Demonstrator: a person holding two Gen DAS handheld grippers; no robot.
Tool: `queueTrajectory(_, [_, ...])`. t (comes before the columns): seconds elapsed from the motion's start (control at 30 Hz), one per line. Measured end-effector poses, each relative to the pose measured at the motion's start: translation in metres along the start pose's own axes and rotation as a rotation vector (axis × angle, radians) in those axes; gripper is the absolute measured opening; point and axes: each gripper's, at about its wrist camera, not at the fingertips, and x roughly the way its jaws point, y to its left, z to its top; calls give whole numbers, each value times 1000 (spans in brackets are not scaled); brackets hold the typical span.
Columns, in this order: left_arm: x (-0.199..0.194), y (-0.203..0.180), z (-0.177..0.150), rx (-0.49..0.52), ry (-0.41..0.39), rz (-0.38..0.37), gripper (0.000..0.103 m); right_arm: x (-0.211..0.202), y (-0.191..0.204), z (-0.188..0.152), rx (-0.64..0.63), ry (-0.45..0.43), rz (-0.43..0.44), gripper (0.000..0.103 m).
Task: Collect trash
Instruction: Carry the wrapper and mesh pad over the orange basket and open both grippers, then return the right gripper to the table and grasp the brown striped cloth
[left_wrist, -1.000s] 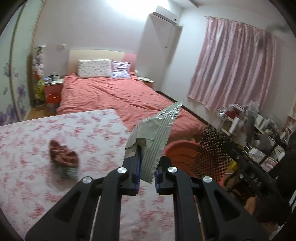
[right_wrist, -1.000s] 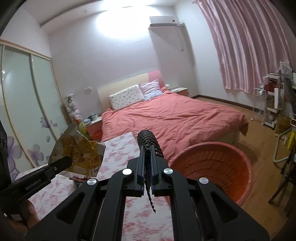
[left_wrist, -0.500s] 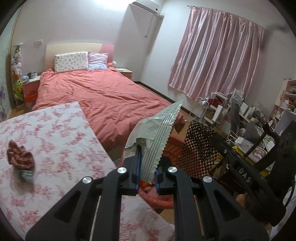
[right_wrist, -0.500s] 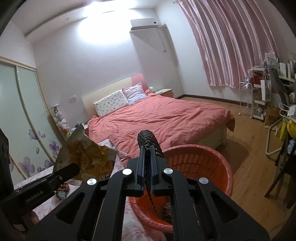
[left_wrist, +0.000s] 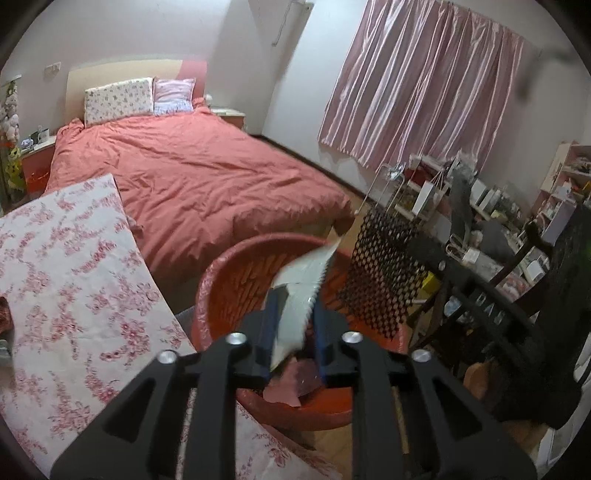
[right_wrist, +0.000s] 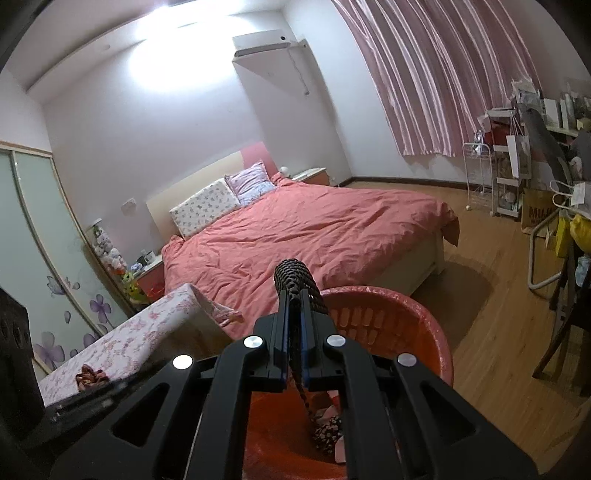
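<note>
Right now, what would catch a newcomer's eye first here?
A big round orange plastic basket sits on the floor just below both grippers. The left gripper has just been opening around a silvery snack wrapper above it. Behind stretches a wide bed with a salmon-pink cover.

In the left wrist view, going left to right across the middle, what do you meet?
Floral tablecloth → red basket → silver wrapper between the left claw's fingers → black mesh sheet → cluttered shelves.

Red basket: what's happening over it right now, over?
Left gripper just opened, wrapper loose between jaws. Right gripper just easing, mesh pinched upright. Both above basket. Nothing in the way.
</note>
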Motion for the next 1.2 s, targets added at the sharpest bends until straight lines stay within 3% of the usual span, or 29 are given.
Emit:
queueTrajectory(0.03, [7,2,-3,1,13,11,31,4,-2,-1,0,11,-9,16])
queueTrajectory(0.1, [16,7,-6,0,31,30,36,6,-9,-4,12,26,-9,39])
queueTrajectory(0.23, [21,21,-13,-19,45,69,49,2,-11,-15,10,39,-57,51])
queueTrajectory(0.4, [6,38,-18,-7,23,144,65,-2,5,-18,-51,37,-122,80])
queueTrajectory(0.5, [-12,54,-24,6,-1,211,71,-2,14,-16,-105,34,-153,89])
queueTrajectory(0.63, [-38,78,-32,-17,-16,275,73,-8,38,-19,-167,18,-160,90])
queueTrajectory(0.8, [-77,119,-41,-65,-44,367,75,-8,65,-24,-191,57,-85,89])
queueTrajectory(1.0, [-130,172,-58,-137,-90,475,76,-1,135,-43,-271,154,97,88])
queueTrajectory(1.2, [-182,234,-74,-258,-111,554,77,14,204,-73,-341,249,245,76])
